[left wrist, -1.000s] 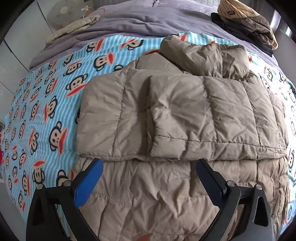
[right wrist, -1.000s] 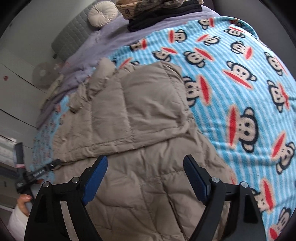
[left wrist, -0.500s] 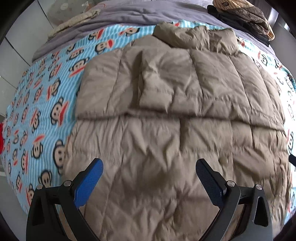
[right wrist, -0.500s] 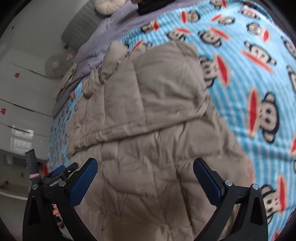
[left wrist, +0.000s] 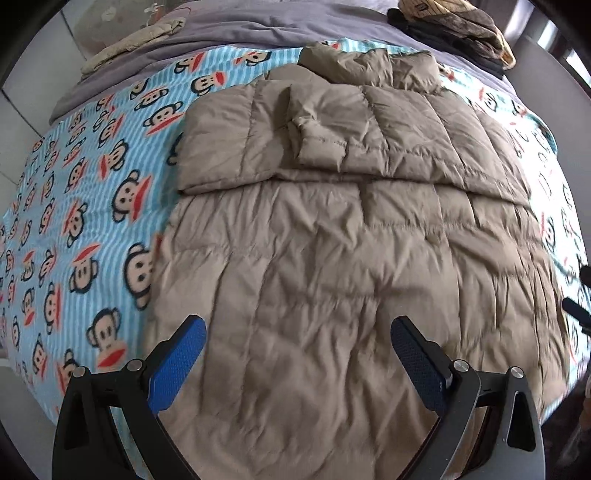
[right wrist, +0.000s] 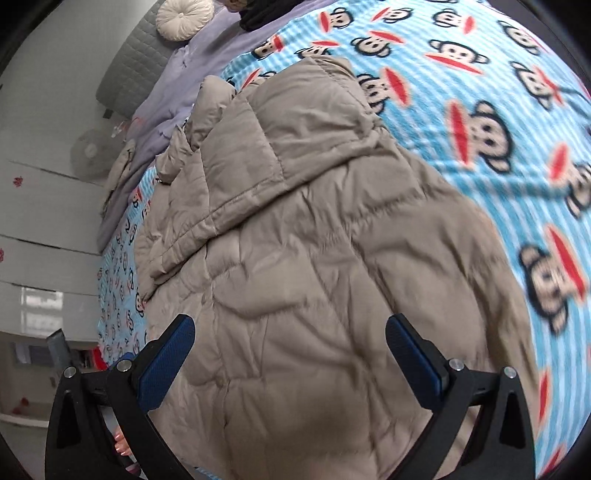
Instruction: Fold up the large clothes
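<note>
A large tan quilted down jacket (left wrist: 332, 251) lies flat on the bed, hood at the far end, both sleeves folded across its upper half. It also shows in the right wrist view (right wrist: 303, 266). My left gripper (left wrist: 297, 354) is open and empty above the jacket's lower part, near its left side. My right gripper (right wrist: 290, 354) is open and empty above the jacket's lower part, near its right side. The jacket's bottom hem is hidden below both views.
A blue monkey-print blanket (left wrist: 85, 206) covers the bed, also in the right wrist view (right wrist: 498, 110). A purple sheet (left wrist: 240, 33) and a pile of dark and brown clothes (left wrist: 461, 26) lie at the far end. A round cushion (right wrist: 184, 18) rests by the headboard.
Both grippers have pulled back toward the jacket's lower end, so more of its lower body shows. The jacket itself has not moved. Both stay open.
</note>
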Demonstrator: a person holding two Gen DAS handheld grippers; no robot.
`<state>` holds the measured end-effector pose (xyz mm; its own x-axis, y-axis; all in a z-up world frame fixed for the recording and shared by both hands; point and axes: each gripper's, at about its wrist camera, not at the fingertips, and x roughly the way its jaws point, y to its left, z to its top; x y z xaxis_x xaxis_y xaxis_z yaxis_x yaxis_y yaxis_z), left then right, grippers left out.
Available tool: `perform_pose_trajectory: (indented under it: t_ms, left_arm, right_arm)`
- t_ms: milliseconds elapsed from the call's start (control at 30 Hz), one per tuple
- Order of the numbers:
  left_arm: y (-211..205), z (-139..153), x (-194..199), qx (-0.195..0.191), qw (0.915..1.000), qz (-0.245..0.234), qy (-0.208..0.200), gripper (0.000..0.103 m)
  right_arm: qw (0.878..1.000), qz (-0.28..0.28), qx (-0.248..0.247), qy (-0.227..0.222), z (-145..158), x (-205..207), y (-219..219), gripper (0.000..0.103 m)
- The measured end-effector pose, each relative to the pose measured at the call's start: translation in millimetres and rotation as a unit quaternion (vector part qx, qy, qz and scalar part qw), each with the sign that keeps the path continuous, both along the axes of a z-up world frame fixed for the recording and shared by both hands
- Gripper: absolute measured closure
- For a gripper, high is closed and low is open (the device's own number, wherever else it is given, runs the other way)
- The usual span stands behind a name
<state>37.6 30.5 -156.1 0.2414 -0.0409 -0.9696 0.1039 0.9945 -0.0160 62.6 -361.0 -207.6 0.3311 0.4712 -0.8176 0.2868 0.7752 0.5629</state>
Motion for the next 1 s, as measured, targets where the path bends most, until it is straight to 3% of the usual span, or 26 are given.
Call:
perform_pose_trajectory:
  t_ms: [133,400,767,900,1000]
  left_arm:
    - [20,10,-25,-0.009,0.9997,-0.014,0.016,0.002]
    - [46,12,-65,-0.02,0.9989,-0.021,0.038,0.002]
    - [50,17,-101,-0.025,0.9988,0.017,0.039,0.002]
    - [59,9,-119,-0.073,0.994,0.05,0.064,0.002]
    - [77,6,-133,-0.099,0.9887,0.083,0.075,0.002]
  right_arm:
    - [1.0,-0.022,0.002,0.004,11,-23,6,0.0]
    - [0.992,-0.082,0.086,0.029,15,-73,19,0.0]
    - [0.994,-0.026,0.095,0.056,26,-96,24,0.0]
    - [0.993,0.003,0.104,0.054,34,-101,16,0.0]
    - [0.992,-0.006,0.103,0.069,28,-109,-3,0.0]
